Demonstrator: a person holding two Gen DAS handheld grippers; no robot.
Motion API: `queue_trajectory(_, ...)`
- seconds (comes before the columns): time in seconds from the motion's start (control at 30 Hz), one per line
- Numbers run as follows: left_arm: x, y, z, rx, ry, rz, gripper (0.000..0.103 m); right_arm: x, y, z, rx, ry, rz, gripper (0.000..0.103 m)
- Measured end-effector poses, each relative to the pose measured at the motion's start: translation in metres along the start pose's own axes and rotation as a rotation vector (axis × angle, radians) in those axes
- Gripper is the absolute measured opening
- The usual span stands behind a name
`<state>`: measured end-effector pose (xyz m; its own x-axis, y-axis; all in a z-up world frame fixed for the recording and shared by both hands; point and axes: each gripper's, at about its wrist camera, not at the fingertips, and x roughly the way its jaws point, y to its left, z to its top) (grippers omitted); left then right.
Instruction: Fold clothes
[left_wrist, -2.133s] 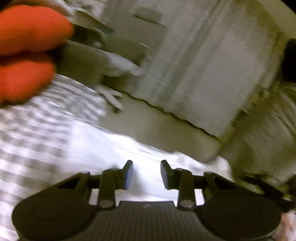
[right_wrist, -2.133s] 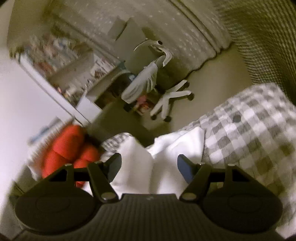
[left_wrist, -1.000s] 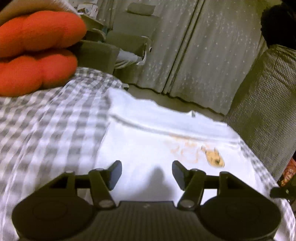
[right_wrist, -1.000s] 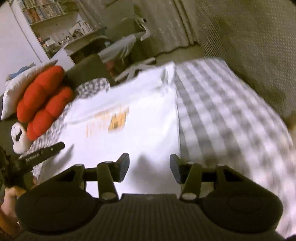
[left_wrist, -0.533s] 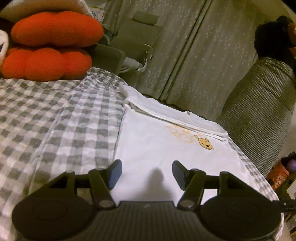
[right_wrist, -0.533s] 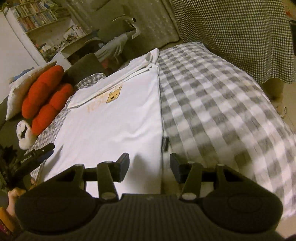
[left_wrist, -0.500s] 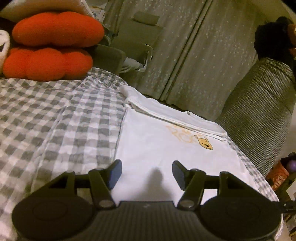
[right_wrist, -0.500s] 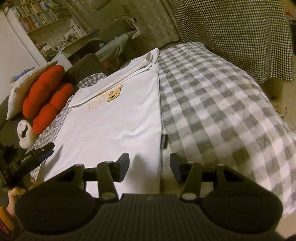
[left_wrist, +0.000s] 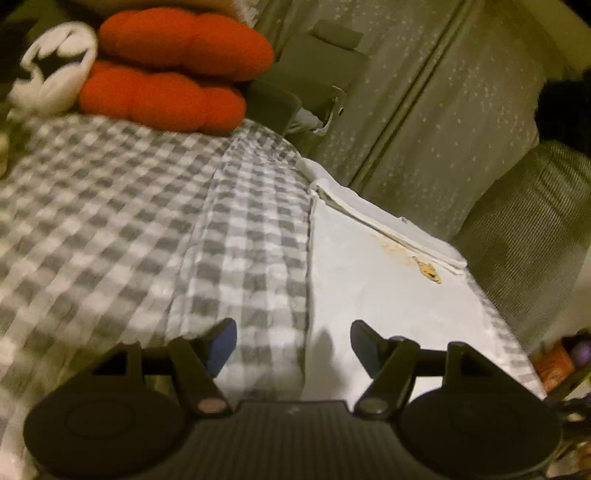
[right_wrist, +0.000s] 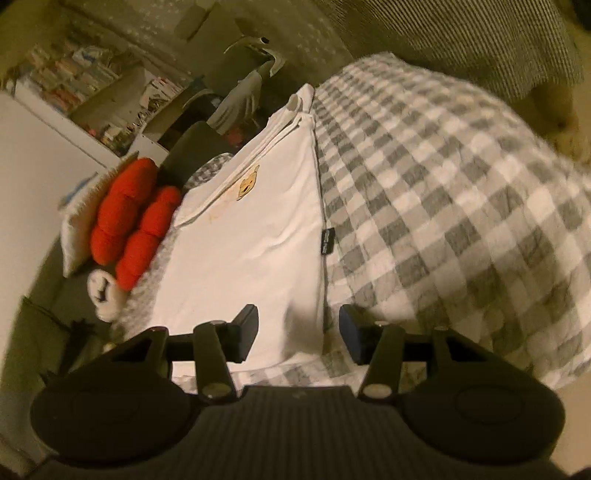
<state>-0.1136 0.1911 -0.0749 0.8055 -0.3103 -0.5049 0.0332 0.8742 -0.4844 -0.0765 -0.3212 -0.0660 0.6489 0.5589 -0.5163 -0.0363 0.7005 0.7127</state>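
Tongs shifted to shirt's near corners
L tongs (left_wrist: 293, 341) opening, now over shirt (left_wrist: 373, 291) left edge; R tongs (right_wrist: 297, 330) open, empty, nearer right hem.

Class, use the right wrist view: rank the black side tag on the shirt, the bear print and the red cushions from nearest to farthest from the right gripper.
From the right gripper:
1. Black side tag, on the shirt's right edge, just ahead.
2. Bear print, further up the shirt, left of centre.
3. Red cushions, off the shirt to the far left; close to the print, so hedged.
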Motion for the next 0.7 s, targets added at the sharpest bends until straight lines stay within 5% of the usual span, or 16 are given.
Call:
queue_trajectory(0.3, 0.001, 0.02, 0.009, -0.144, 0.165, -0.142, 0.052, 0.005, -0.025, 0.004, 0.143, 0.14, 0.14, 0.051)
queue_trajectory(0.7, 0.015, 0.016, 0.019, -0.105, 0.347, -0.218, 0.041, -0.004, -0.048, 0.015, 0.214, 0.204, 0.226, 0.045)
